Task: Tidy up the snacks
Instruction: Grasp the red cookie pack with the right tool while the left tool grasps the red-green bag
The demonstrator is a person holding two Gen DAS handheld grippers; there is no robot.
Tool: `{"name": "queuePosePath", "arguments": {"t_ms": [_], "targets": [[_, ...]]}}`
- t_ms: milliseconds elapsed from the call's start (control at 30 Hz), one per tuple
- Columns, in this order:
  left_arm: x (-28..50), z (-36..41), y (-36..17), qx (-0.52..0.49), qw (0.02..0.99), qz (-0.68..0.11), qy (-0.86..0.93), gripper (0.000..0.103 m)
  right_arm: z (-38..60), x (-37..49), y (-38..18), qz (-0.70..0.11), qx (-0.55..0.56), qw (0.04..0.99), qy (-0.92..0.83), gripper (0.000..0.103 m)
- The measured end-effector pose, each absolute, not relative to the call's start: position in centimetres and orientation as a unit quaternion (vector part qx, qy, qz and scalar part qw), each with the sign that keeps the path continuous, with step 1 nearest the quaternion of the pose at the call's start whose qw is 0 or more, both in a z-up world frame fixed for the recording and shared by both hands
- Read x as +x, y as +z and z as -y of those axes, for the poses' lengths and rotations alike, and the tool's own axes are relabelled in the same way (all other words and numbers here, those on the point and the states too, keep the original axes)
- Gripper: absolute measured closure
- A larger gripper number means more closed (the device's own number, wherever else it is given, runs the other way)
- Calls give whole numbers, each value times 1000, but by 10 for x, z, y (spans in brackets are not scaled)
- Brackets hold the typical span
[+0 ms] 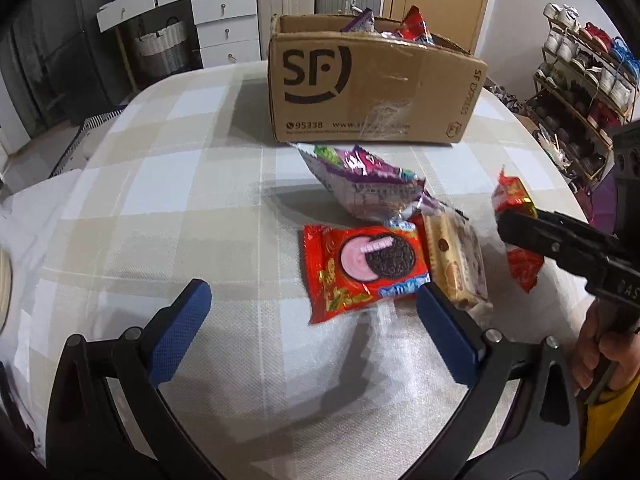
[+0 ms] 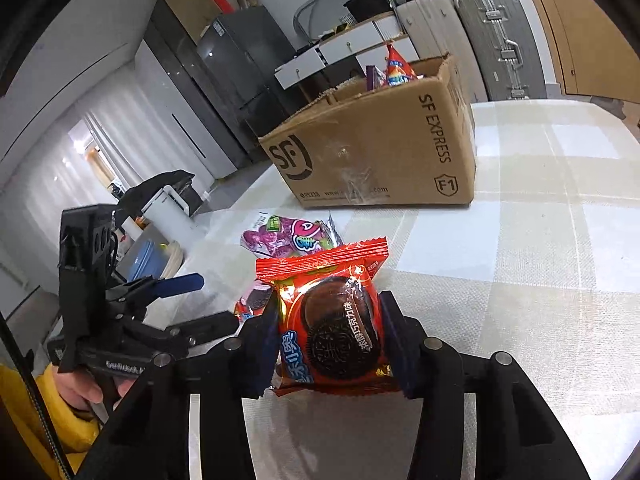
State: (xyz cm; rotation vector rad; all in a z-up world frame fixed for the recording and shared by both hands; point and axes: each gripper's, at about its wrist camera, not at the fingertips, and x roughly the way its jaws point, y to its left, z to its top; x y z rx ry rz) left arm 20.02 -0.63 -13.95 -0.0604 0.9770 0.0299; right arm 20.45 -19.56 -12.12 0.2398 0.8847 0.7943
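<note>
Left gripper (image 1: 312, 312): nearest the left wrist camera, low over the checked tablecloth (image 1: 180, 200); its blue pads (image 1: 182, 328) stand wide apart with nothing between them, the right pad just beside the cream biscuit pack.
Right gripper (image 2: 328, 344): jaws drawn narrow onto a red chocolate cookie packet (image 2: 332, 320), pads pressing its left and right edges, the packet lifted clear of the cloth.
Right gripper seen from the left camera: at the right edge, black fingers (image 1: 560, 240) clamped across the same red packet (image 1: 516, 200), a hand (image 1: 600, 352) with a yellow sleeve below it.
Red strawberry cookie packet (image 1: 360, 268): flat on the cloth, just beyond the left gripper's pads.
Cream biscuit pack (image 1: 456, 260): touching the right side of the strawberry packet.
Purple sweets bag (image 1: 368, 184): farther off, between the packets and the box, puffed and tilted.
Cardboard box (image 1: 360, 92): at the far side of the table, open on top, with purple and red wrappers (image 1: 412, 24) poking above its rim.
Background: white drawers (image 1: 224, 20) at far left, a shoe rack (image 1: 580, 92) at right.
</note>
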Motion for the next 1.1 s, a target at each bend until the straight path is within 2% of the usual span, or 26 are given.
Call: {"name": "queuePosePath", "arguments": {"t_ms": [267,400,733,833,900,967,1000,1067,1100], "targets": [[221,6,-141,-52,868,-493,-10,1,214,205,-121,-414,144,820,368,56],[232,6,-146,-66,866,-496,-6,5,218,205,-118,-409,151,822,366,56],[247,27,-169,-54,848,-527,-22,5,217,206,-119,-412,156,820,366,56],[247,33,-169,-37,851,-524,-18,8,217,207,-119,-412,157,820,366,56],[247,34,-167,-37,854,-518,-19,18,216,207,-119,-413,158,820,365,56],[244,33,-164,-40,858,-512,-28,42,216,207,-119,-414,157,819,364,56],[243,32,-163,-44,858,-510,-32,49,216,207,-119,-414,157,819,365,56],[243,31,-161,-61,857,-510,-51,77,215,206,-119,-414,157,820,364,56],[242,29,-161,-68,854,-512,-57,78,216,206,-119,-414,157,819,364,56]]}}
